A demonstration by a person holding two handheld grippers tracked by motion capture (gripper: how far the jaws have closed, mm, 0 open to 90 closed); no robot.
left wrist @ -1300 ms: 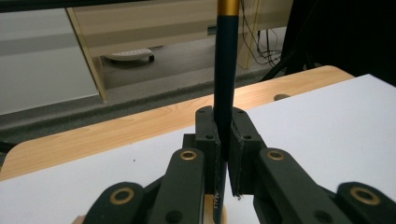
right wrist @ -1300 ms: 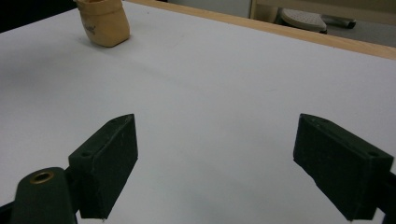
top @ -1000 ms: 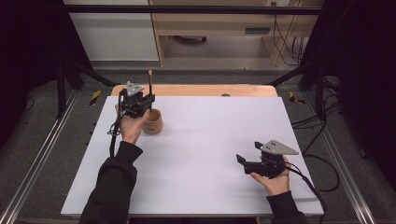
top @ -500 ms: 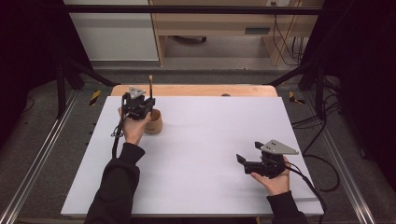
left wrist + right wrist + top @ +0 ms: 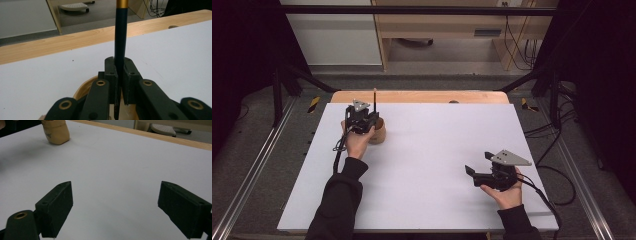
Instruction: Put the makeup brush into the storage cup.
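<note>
A dark pencil (image 5: pixel 120 42) with a gold band stands upright, and my left gripper (image 5: pixel 119 75) is shut on it. It is held over a small wooden cup (image 5: pixel 378 132) at the far left of the white board; the cup's rim (image 5: pixel 83 87) shows just under the jaws. From above, the pencil (image 5: pixel 375 100) rises past the left gripper (image 5: pixel 362 120). My right gripper (image 5: pixel 472 171) rests low near the front right with its jaws wide apart and nothing between them. The cup (image 5: pixel 56 132) lies far off from the right gripper (image 5: pixel 115 207).
A white board (image 5: pixel 437 150) covers the table, with a wooden edge strip (image 5: pixel 422 96) along the back. Metal rails (image 5: pixel 257 165) run down both sides. Cables (image 5: pixel 557 175) trail off the right edge.
The left gripper and its pencil have shifted only slightly above the cup. The right gripper has stayed where it was.
</note>
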